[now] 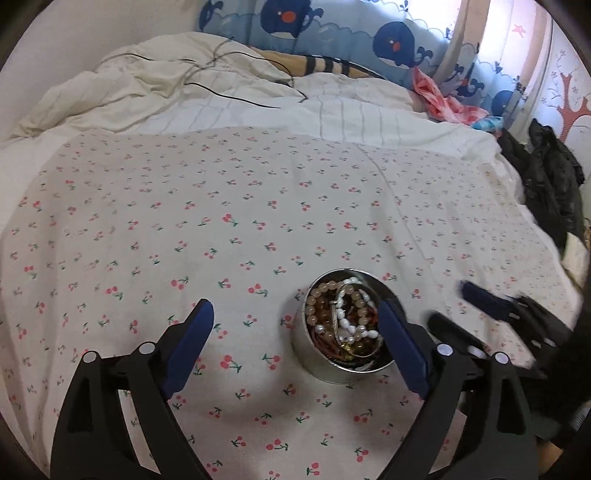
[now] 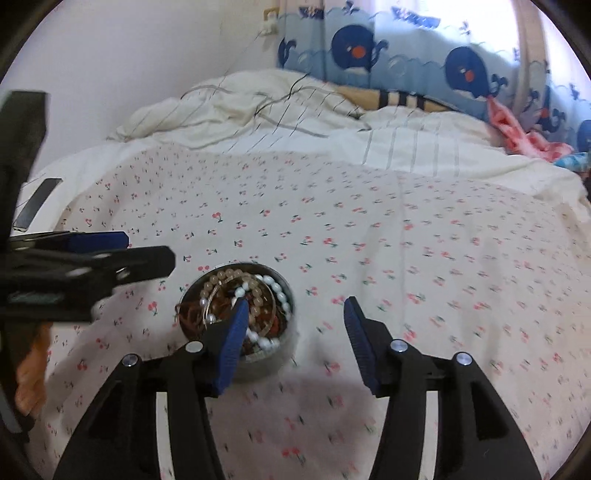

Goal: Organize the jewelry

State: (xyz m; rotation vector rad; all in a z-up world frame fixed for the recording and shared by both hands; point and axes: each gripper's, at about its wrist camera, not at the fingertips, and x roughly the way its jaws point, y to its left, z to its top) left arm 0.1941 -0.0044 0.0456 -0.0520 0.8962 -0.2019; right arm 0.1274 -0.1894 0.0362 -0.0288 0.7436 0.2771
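My left claw (image 1: pixel 297 334) hangs spread wide and empty above the bed, its black plastic arms ending in ribbed blue pads. Just right of its middle stands the small round silver metal tin (image 1: pixel 334 369), upright on the cream bedsheet printed with little red cherries (image 1: pixel 184 221). The tin is filled to the rim with a tangle of jewelry: a bracelet of smooth peach-coloured round beads (image 1: pixel 325 295), a string of glossy white oval beads (image 1: pixel 351 321), amber-brown beads and thin reddish cords. The sheet is soft and faintly creased. Farther right my right claw (image 2: pixel 293 314) is also spread and holds nothing; its left pad sits in front of the tin's open mouth, though I cannot tell whether it touches the beads. Behind everything lies a rumpled white striped duvet (image 1: pixel 221 92), with a blue curtain patterned with navy whales (image 1: pixel 332 33) beyond it.
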